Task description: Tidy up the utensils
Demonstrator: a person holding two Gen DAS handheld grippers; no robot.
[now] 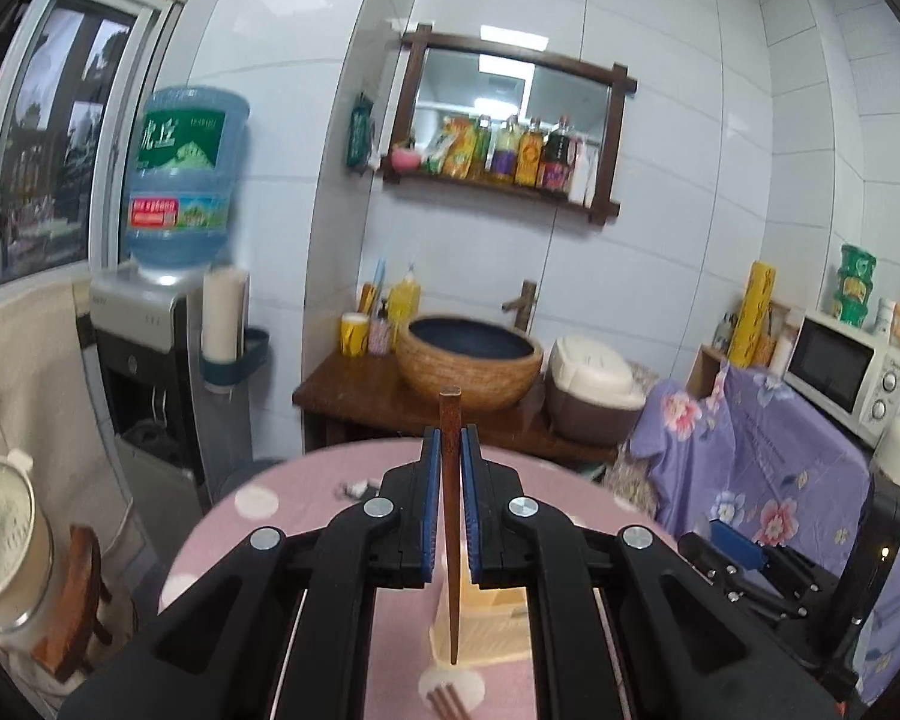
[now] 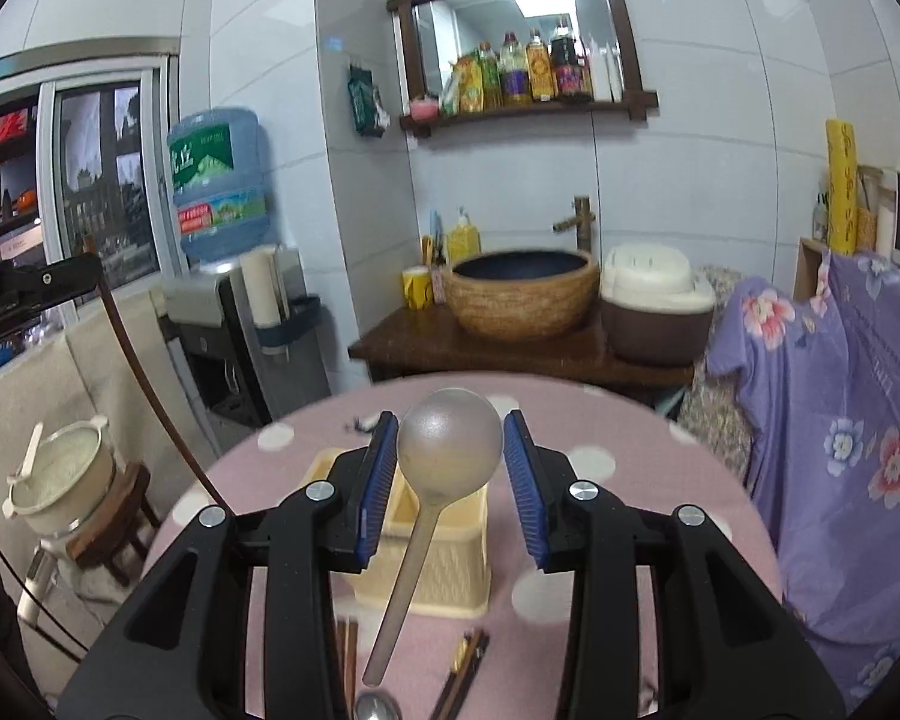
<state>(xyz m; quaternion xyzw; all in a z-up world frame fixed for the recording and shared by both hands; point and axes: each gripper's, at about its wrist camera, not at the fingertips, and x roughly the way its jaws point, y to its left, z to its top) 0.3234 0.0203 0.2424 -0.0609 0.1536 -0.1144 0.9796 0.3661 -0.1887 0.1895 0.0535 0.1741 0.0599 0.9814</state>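
Between the blue pads of my left gripper (image 1: 449, 450) I am holding one brown chopstick (image 1: 450, 516) tightly; its long axis is standing upright, thin tip pointing down at the cream basket (image 1: 498, 612) on the pink dotted table (image 1: 306, 498). My right gripper (image 2: 450, 450) is standing with jaws wide apart around a grey ladle (image 2: 432, 480); whether the pads are touching it I cannot tell. The ladle's bowl is pointing up and away, handle slanting down toward me, in front of the basket. More chopsticks (image 2: 465, 669) are lying before the basket.
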